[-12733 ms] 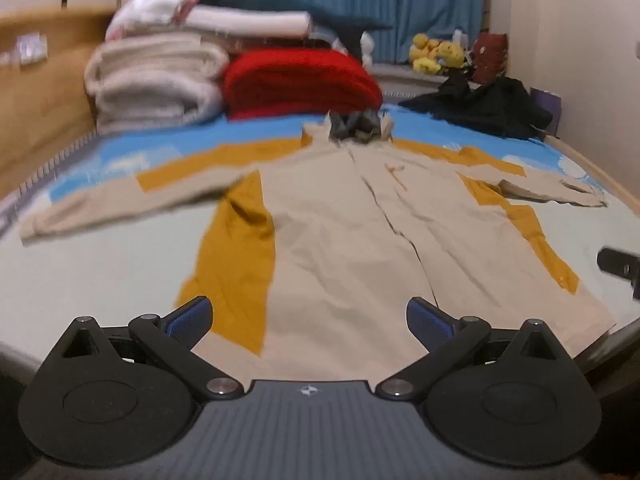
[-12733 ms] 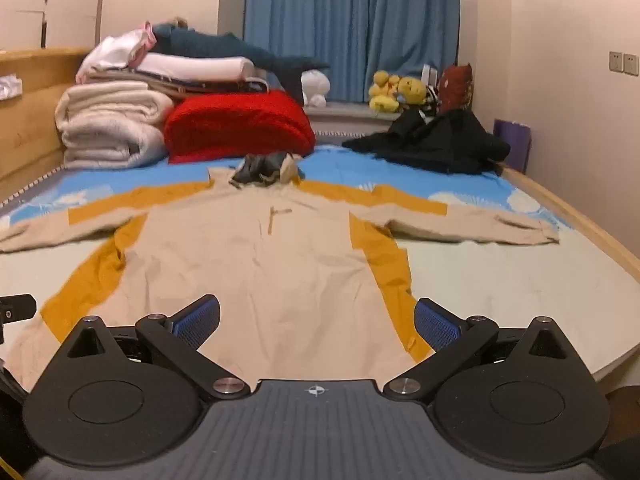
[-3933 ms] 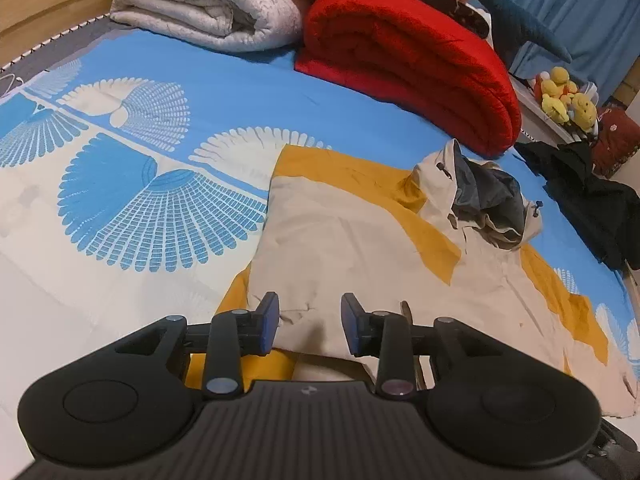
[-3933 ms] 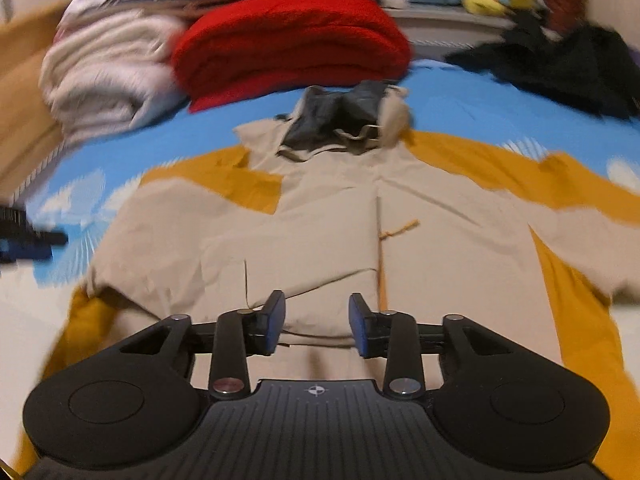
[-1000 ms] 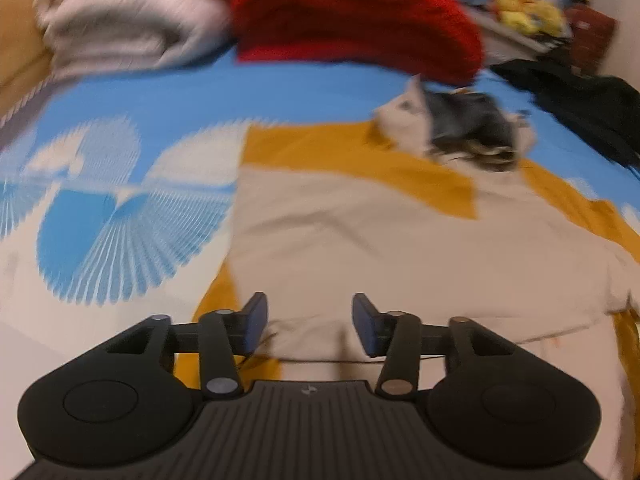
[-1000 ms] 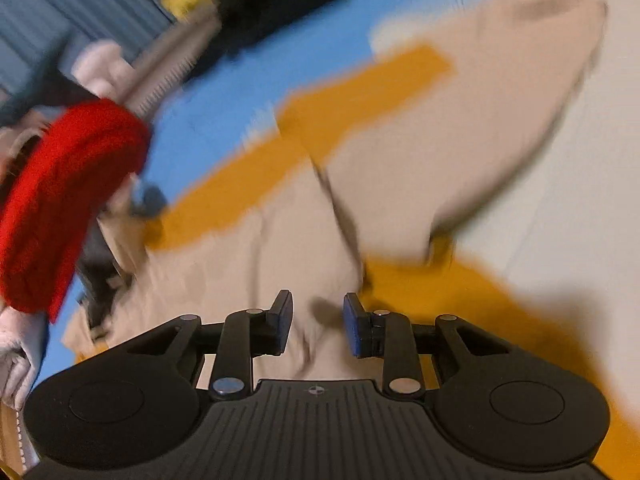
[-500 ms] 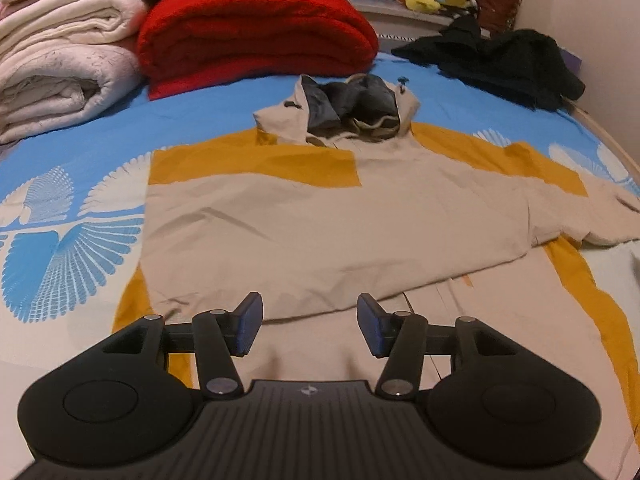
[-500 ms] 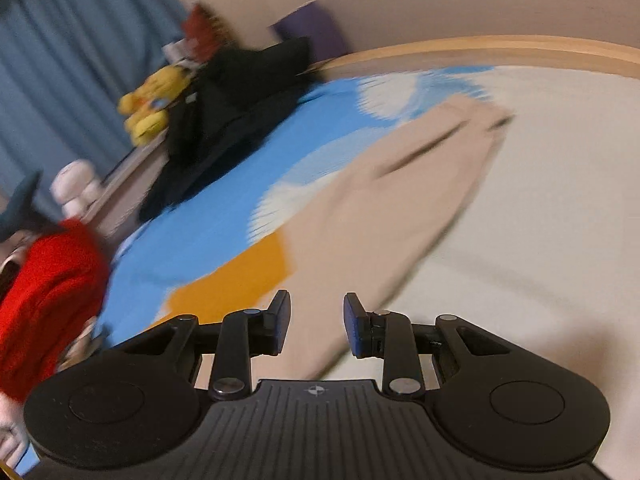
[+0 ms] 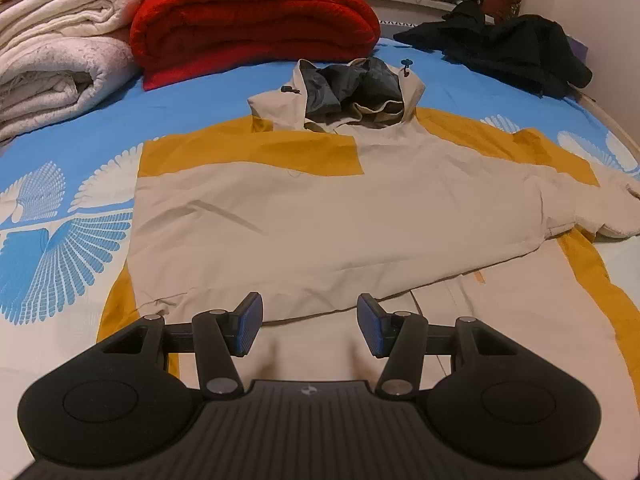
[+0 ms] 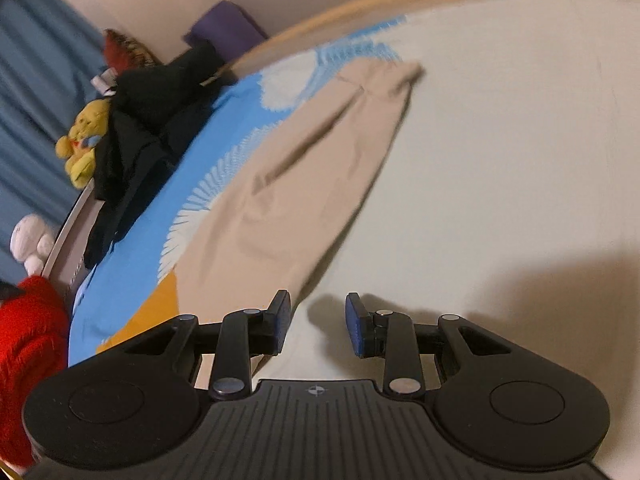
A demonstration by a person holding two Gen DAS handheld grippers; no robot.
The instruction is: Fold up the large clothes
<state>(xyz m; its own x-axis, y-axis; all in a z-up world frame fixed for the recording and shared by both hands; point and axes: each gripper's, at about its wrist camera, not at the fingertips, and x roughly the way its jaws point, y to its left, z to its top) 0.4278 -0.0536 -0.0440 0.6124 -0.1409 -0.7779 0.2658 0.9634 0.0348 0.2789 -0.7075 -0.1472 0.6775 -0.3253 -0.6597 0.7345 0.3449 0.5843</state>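
Left wrist view shows the beige-and-mustard jacket (image 9: 320, 208) flat on the bed (image 9: 80, 128), one sleeve folded across its chest; the left tool (image 9: 310, 322) hangs released above it. The right tool (image 10: 318, 322), released and empty, sits beside the outstretched sleeve (image 10: 304, 168).

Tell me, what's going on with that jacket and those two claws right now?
Left tool open, empty. Right tool open beside outstretched sleeve. Jacket: one sleeve folded across. Nothing in the way.
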